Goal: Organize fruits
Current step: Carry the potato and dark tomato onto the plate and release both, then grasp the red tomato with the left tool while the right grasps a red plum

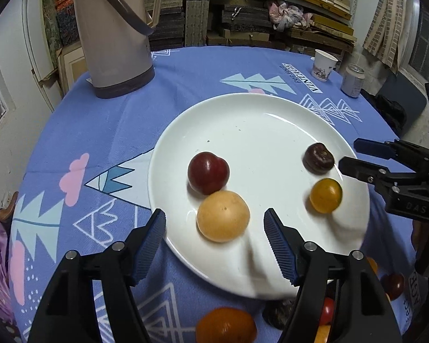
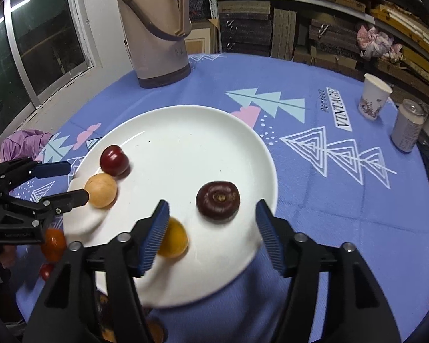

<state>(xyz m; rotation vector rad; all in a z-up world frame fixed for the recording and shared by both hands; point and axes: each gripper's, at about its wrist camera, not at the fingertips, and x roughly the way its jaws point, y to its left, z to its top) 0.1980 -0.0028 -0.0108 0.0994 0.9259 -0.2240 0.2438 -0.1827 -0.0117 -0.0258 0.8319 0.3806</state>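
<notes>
A white plate on the blue tablecloth holds a red plum, a tan round fruit, a dark purple fruit and a small orange fruit. My left gripper is open over the plate's near rim. The tan fruit lies just beyond its tips, untouched. My right gripper is open around the dark purple fruit with gaps on both sides. The small orange fruit lies against its left finger.
Loose fruits lie on the cloth near the plate's front edge: an orange one and small red ones. A tall beige thermos jug stands far left. A paper cup and a can stand far right.
</notes>
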